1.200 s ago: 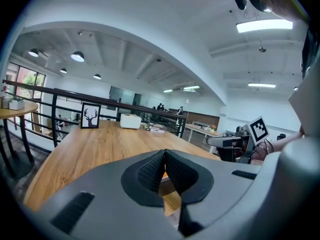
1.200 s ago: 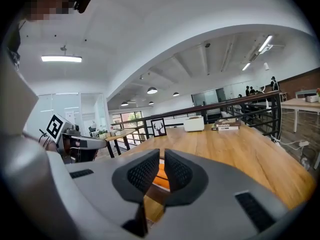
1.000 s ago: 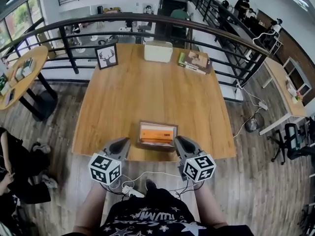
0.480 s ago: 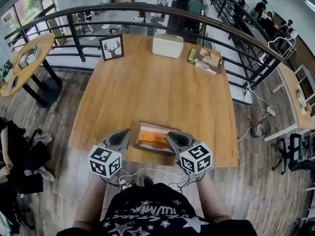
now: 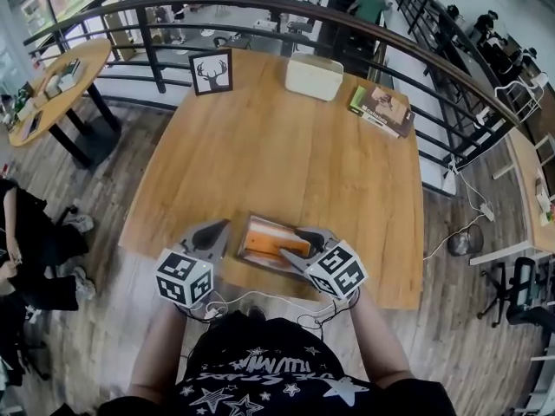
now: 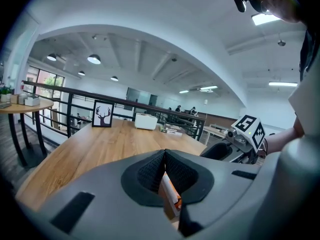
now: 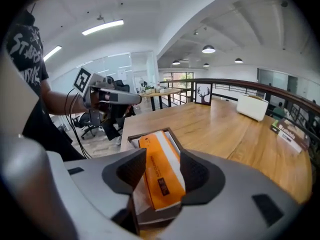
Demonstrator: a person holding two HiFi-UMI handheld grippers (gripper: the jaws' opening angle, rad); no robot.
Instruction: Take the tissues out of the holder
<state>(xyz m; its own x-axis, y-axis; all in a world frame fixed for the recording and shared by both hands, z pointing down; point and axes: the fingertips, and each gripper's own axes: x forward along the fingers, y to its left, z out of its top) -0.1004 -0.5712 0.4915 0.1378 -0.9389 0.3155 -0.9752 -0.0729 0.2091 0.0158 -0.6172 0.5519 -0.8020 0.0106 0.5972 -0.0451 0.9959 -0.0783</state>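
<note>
An orange tissue pack [image 5: 269, 243] lies in a dark wooden holder [image 5: 246, 230] near the table's front edge. My right gripper [image 5: 293, 243] hangs over the holder's right end, tilted down. Its jaws have just been opening and stand open, and in the right gripper view [image 7: 163, 156] the pack [image 7: 159, 176] shows in the gap between the pads, which do not press on it. My left gripper [image 5: 217, 230] sits just left of the holder, and its tips [image 6: 164, 154] meet with nothing held. Below them the holder's edge and the pack [image 6: 172, 196] show.
At the table's far edge stand a framed deer picture [image 5: 212, 72], a white box [image 5: 314, 76] and a stack of books [image 5: 381, 109]. A dark railing [image 5: 260, 7] runs behind them. A round side table [image 5: 61, 76] stands at the left.
My right gripper has swung left and down over the holder's right end, rolled, and its jaws have opened. The left gripper has edged forward beside the holder, still shut.
</note>
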